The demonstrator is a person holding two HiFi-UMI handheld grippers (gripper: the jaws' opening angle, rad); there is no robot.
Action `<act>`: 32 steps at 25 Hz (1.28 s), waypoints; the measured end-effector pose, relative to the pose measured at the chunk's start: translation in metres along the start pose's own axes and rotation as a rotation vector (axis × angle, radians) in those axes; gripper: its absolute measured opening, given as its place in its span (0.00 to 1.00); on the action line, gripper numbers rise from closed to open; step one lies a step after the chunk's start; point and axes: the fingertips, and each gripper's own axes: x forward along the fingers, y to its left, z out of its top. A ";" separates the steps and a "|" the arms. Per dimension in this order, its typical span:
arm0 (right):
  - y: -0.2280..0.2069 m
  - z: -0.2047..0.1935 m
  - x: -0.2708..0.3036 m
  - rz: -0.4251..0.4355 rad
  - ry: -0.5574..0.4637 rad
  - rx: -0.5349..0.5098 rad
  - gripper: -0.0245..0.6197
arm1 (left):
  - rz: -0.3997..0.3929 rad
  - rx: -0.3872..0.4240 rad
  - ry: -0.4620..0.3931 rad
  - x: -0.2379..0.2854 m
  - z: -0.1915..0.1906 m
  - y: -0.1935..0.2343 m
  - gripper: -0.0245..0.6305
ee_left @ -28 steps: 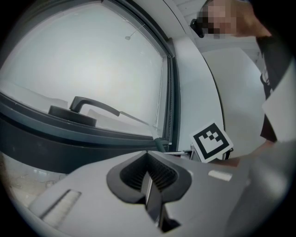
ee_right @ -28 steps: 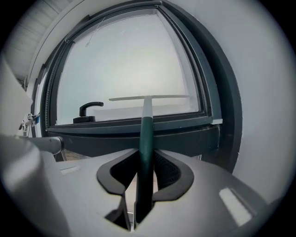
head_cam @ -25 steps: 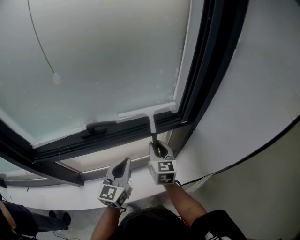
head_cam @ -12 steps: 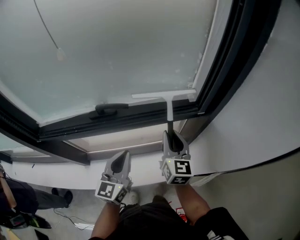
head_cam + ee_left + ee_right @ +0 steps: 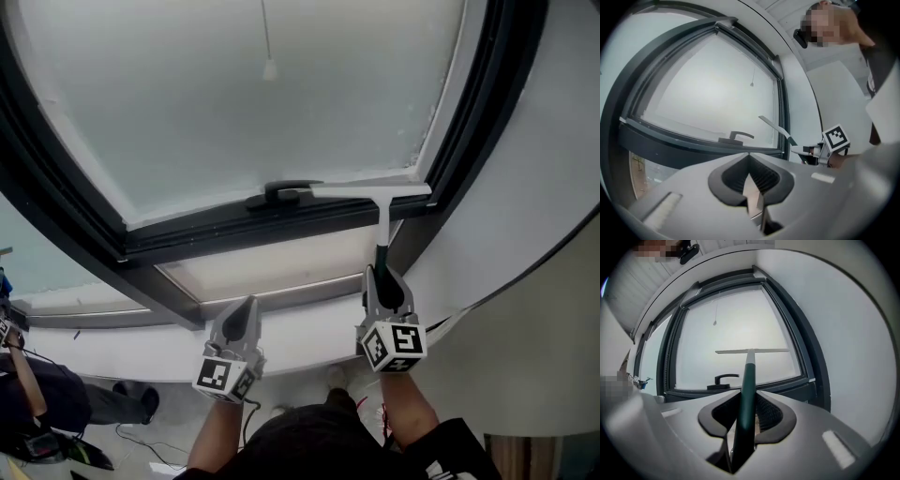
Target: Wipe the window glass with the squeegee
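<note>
While you face the window, the frosted window glass (image 5: 281, 112) fills most of the head view, set in a dark frame (image 5: 122, 239) with a white wall (image 5: 553, 187) to its right and a pale sill (image 5: 309, 328) below it. The squeegee (image 5: 375, 192) sits at the pane's lower right corner, its pale blade lying level along the bottom edge of the glass and its neck running down toward you.

Your right gripper (image 5: 382, 278) is clamped on the squeegee's dark green handle (image 5: 748, 380), which passes straight up between the two jaws in the right gripper view. Your left gripper (image 5: 246, 307) hangs over the sill, well apart from the squeegee, pointing up at the lower frame rail. Its jaws are pressed together with nothing between them.

The dark window handle (image 5: 279, 194) lies on the bottom frame rail, just beside the blade's left end. A thin pull cord with a small knob (image 5: 269, 68) hangs in front of the upper glass.
</note>
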 end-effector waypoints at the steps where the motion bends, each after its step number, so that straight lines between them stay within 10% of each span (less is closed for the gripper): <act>1: 0.014 -0.002 -0.011 0.001 -0.006 0.000 0.19 | 0.004 0.000 0.004 -0.014 0.003 0.010 0.04; 12: 0.095 -0.014 -0.116 -0.009 -0.007 -0.007 0.19 | -0.009 -0.010 -0.001 -0.114 0.015 0.047 0.04; 32: 0.047 -0.034 -0.145 0.079 0.041 -0.023 0.19 | 0.123 -0.016 -0.070 -0.146 0.015 0.006 0.04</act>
